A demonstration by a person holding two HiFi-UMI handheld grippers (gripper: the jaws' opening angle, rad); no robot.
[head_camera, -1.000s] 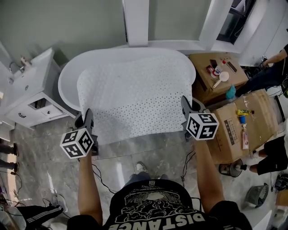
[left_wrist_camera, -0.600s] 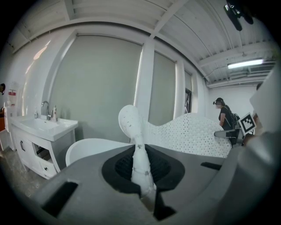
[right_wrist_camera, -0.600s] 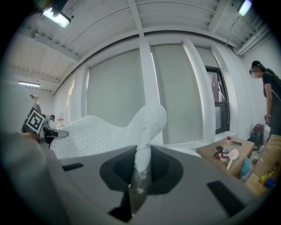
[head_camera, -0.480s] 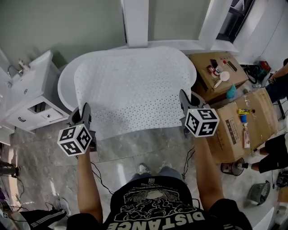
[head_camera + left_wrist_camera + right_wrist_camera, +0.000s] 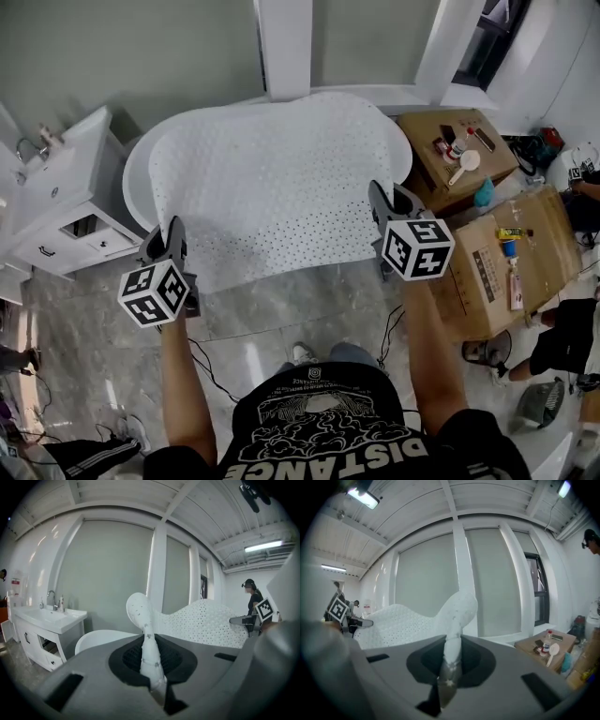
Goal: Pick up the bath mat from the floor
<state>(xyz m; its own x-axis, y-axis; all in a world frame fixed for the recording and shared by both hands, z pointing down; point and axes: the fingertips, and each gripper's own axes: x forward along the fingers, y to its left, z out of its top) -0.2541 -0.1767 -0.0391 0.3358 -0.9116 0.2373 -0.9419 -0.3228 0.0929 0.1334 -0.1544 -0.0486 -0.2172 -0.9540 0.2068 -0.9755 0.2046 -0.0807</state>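
**Perforated bath mat held over the tub**

Before me stand a white bathtub (image 5: 134, 173), a vanity (image 5: 58, 199) to its left and cardboard boxes (image 5: 473, 239) to its right. The bath mat (image 5: 277, 192) hangs off the floor, spread above the tub, with its long axis running gripper to gripper. The left gripper (image 5: 174, 242) and right gripper (image 5: 380, 208) are each clamped on a near corner.

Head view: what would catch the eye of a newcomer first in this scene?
The large white bath mat, dotted with holes, is stretched wide in the middle, hiding most of the white bathtub. The left gripper and the right gripper each pinch one near corner of it. Cardboard boxes with small items stand at the right.
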